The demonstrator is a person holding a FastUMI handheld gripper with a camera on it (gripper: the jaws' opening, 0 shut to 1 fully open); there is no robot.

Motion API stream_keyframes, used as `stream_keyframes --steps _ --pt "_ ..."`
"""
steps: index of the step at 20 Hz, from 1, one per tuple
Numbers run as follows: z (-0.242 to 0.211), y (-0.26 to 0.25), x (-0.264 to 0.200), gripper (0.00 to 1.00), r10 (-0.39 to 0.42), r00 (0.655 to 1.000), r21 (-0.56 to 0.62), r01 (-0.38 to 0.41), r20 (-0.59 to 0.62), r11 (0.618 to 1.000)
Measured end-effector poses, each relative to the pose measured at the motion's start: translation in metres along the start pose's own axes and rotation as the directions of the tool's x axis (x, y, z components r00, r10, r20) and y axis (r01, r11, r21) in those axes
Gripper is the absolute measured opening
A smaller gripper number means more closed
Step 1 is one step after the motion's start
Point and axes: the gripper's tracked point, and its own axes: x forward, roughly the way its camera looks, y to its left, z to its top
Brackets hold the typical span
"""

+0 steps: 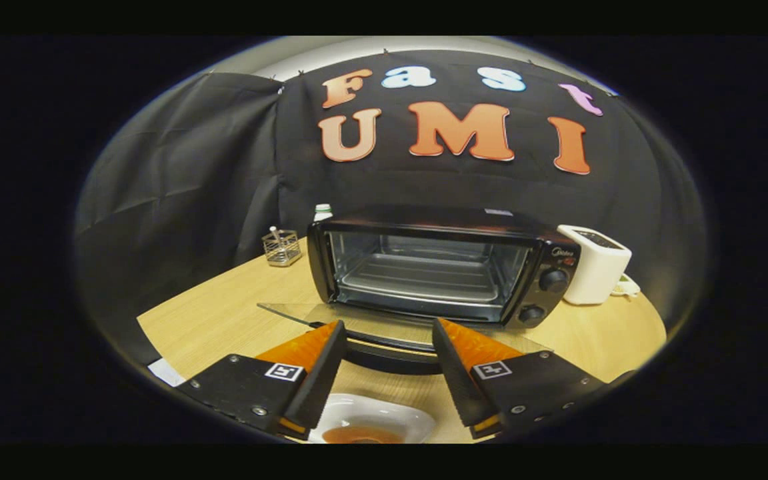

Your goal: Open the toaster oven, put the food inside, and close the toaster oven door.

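The gripper [389, 363] is hanging over the near part of the tabletop [224, 320] with its fingers spread wide and nothing held between them. Directly below and between the fingers, a white dish [417, 420] is sitting on the wood, and something brownish is lying in it [361, 435], which I am taking for the food (too little of it is showing to say what kind). So the thing to be picked up is lying straight under the gripper rather than ahead of it, and the coming move looks to me like a drop downward, not a reach forward.

Just beyond the fingertips, the glass door [331, 313] of the toaster oven [437, 267] is lying folded down flat towards us, its dark handle [391, 357] curving across the gap between the fingers. Past the door the cavity is standing open, with a wire rack [424, 277] inside and two knobs [553, 280] on its right-hand panel.

Further back, a white toaster [597, 263] is standing just beside the oven on the right, a small wire basket [282, 248] is sitting to the left, and a bottle cap [323, 212] is peeking up behind the oven's corner.
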Motion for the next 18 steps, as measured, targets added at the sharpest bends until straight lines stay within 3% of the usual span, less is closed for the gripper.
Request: stream_keyframes --steps 4,9,13,18 --pt "-0.035 0.007 0.006 0.77 0.081 0.992 0.123 -0.069 -0.1 0.99" --pt "-0.077 0.0 0.013 0.76 0.088 0.977 0.183 -0.052 -0.195 0.982" --pt "-0.074 -0.006 0.004 0.75 0.075 0.979 0.161 -0.044 -0.189 0.986" --pt "-0.083 0.001 -0.032 0.85 0.11 0.972 0.104 -0.09 -0.206 0.991"
